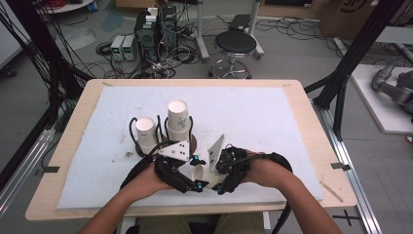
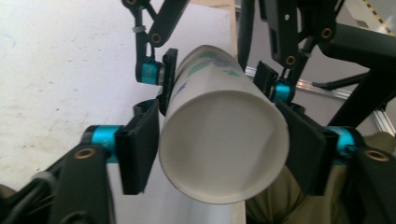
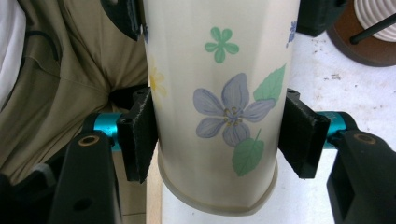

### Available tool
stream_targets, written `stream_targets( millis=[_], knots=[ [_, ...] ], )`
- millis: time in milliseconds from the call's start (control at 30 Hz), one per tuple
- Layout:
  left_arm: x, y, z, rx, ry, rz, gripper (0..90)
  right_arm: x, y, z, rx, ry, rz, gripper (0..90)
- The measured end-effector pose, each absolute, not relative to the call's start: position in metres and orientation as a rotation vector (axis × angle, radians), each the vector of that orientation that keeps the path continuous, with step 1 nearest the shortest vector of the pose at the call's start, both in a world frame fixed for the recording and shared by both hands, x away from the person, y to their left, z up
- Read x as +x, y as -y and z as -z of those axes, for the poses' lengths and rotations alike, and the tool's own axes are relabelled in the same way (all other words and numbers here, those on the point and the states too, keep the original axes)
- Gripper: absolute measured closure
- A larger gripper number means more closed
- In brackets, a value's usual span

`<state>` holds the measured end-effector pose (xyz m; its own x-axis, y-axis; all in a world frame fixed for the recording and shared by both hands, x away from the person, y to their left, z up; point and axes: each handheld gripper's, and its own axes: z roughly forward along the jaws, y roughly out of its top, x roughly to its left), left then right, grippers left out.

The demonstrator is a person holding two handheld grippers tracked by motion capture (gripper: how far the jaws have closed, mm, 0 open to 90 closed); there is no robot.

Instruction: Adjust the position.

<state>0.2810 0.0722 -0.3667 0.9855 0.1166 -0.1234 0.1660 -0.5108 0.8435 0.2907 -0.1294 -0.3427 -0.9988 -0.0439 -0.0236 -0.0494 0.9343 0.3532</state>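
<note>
Both grippers, left gripper [image 1: 196, 186] and right gripper [image 1: 218, 187], clamp one floral paper cup [image 1: 200, 173] at the table's [image 1: 302, 122] near edge; likely pulling nested cups apart next.

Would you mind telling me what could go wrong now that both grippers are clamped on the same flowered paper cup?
1. The left gripper and right gripper both squeeze the thin flowered cup; its rim already looks slightly flattened, so it may crumple further.
2. The cup hangs near the table's front edge; if released carelessly, it could fall off toward the person's lap.
3. The cup stacks stand close behind the hands; a backward move might topple them.
</note>
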Motion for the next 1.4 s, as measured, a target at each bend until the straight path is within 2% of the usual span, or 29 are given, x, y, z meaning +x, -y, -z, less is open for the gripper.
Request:
stream_targets(
  millis=[233, 400, 767, 1400],
  knots=[
    [0.281, -0.073, 0.368, 2.107, -0.196, 0.044, 37.2, 0.290, 0.133, 0.344, -0.082, -3.059, -0.586, 36.6],
    [0.282, -0.077, 0.370, 2.087, -0.208, 0.044, 37.3, 0.291, 0.142, 0.344, 0.018, -3.025, -0.755, 22.1],
    [0.286, -0.094, 0.379, 1.985, -0.245, 0.039, 37.2, 0.291, 0.176, 0.342, 0.180, -2.876, -1.197, 20.9],
    [0.286, -0.117, 0.389, 1.818, -0.263, 0.012, 37.2, 0.283, 0.216, 0.368, 0.364, -2.574, -1.614, 20.9]
  ],
)
